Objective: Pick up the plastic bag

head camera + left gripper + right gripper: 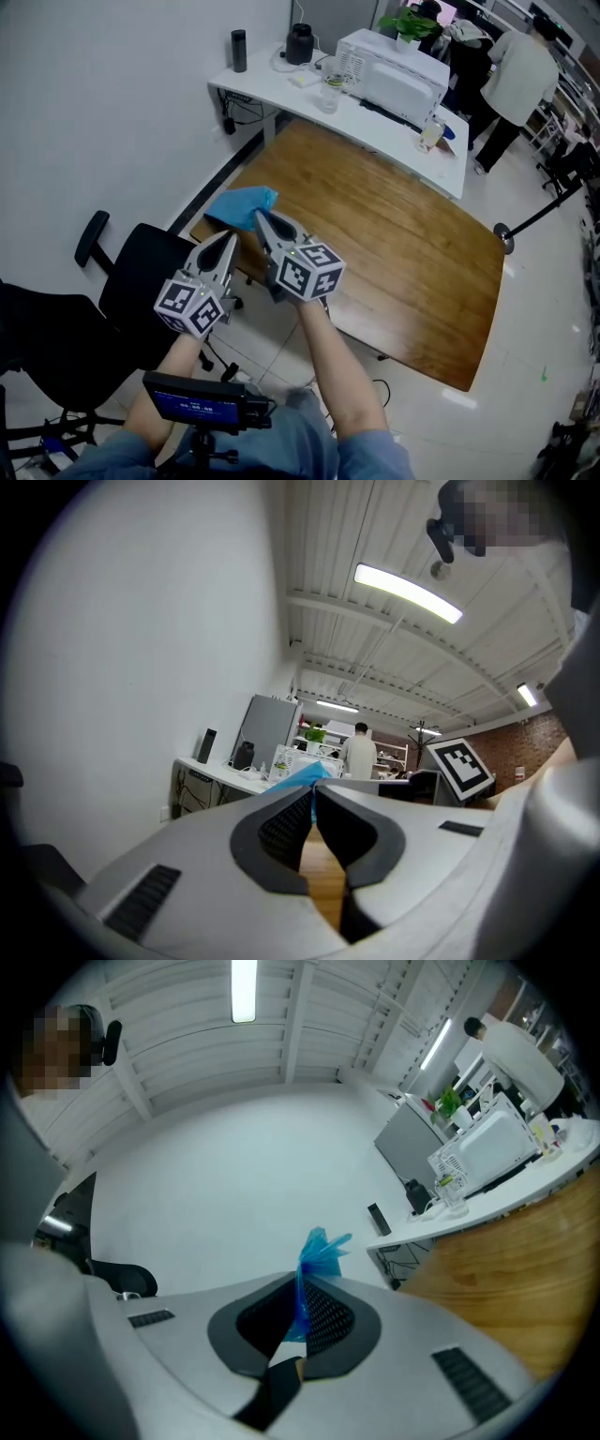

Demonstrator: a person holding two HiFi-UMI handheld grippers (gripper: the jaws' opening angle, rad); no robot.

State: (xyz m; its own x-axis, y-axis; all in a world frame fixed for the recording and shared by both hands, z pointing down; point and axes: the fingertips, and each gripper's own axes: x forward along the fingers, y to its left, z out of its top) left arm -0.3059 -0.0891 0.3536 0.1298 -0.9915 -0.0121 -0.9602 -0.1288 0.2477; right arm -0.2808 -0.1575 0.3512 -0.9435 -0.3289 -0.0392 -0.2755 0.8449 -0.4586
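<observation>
A brown wooden tabletop (412,253) fills the middle of the room. Behind it, a white desk (272,86) carries a black bottle (239,50), a black jug (300,44), a glass (328,97) and a white boxy appliance (389,73). A black chair (141,281) stands near the tabletop's corner. A person (514,82) in white stands beyond the desk.

Blue plastic bag (240,204), thin, crumpled — pinched by left tool (230,240) and right tool (262,218), over table (412,244) corner
</observation>
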